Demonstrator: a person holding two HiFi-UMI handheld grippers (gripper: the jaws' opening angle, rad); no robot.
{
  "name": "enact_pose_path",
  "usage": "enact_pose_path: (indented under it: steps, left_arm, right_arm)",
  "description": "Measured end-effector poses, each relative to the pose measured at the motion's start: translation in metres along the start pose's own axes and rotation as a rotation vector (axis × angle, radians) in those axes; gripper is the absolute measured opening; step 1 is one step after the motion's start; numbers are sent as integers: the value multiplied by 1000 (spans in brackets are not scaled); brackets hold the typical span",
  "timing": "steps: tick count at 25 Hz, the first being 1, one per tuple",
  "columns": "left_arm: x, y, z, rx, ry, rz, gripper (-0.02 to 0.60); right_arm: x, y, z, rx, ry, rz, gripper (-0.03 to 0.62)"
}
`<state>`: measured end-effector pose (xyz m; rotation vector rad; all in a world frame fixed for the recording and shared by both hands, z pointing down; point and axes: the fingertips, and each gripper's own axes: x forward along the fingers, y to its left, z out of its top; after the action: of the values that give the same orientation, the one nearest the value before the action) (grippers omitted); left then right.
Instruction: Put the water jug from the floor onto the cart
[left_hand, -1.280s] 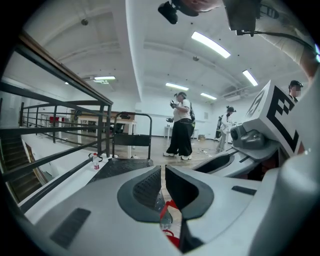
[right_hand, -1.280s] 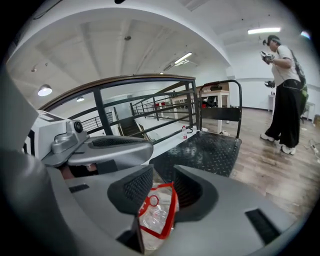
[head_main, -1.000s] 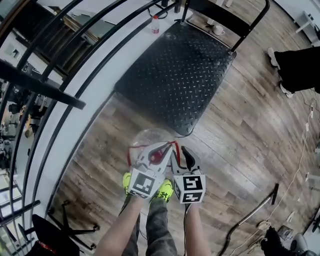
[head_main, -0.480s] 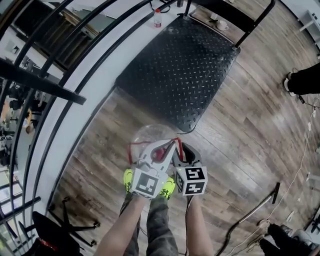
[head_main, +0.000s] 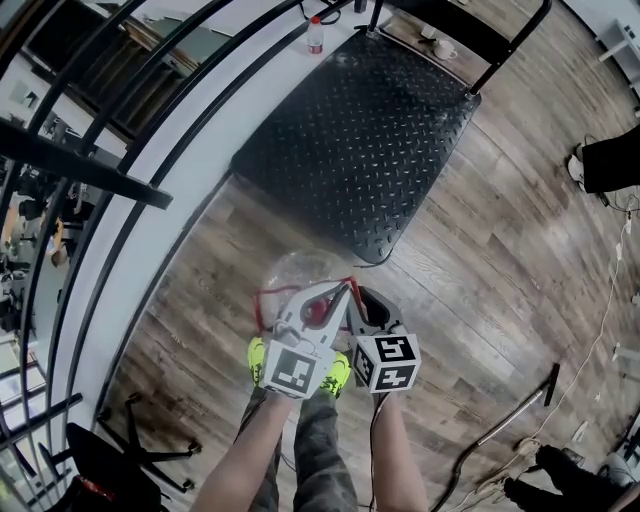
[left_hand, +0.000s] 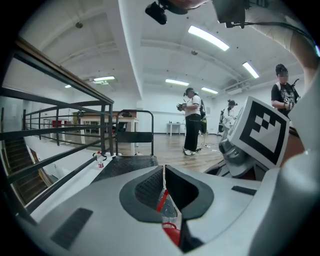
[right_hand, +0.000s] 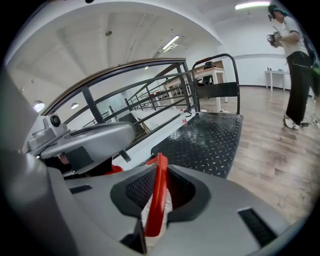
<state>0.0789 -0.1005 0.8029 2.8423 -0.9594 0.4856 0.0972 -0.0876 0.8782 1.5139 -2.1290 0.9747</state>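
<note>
The left gripper (head_main: 335, 292) and the right gripper (head_main: 362, 298), its jaws closing on the red handle (right_hand: 156, 195), hide most of the water jug (head_main: 292, 268). The push bar (head_main: 505, 45) of the cart (head_main: 350, 140) and a bystander's leg (head_main: 610, 160) are cut off by the picture's edge. The small bottle (head_main: 315, 38) is too tiny for its label to be read.

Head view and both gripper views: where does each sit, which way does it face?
Head view: on the head, steeply down at jug and cart; shows forearms, left gripper, right gripper.
Left gripper view: on that gripper, facing the cart; jaws shut on the jug's red handle.
Right gripper view: on that gripper, facing the cart; jaws closing on the handle.
Shared: cart and handle in all three.
</note>
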Motion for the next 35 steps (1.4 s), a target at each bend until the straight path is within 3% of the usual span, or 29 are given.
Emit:
enact_pose_path:
  steps: [4,12,25,35]
  left_arm:
    - [-1,1,0,-22,3,-4,9]
    - [-7,5,4,7,-5,19,9]
    - [-28,22,20,3,-22,47,9]
    - [-57,38,75,14,-57,36,9]
  right_arm:
    - [-5,8,4,-5,-9,-14,67]
    - [-14,15,10,32,-53,-6,67]
    - [-21,52,25,60,-54,55,68]
    - [-46,85,72,60,-78,43,69]
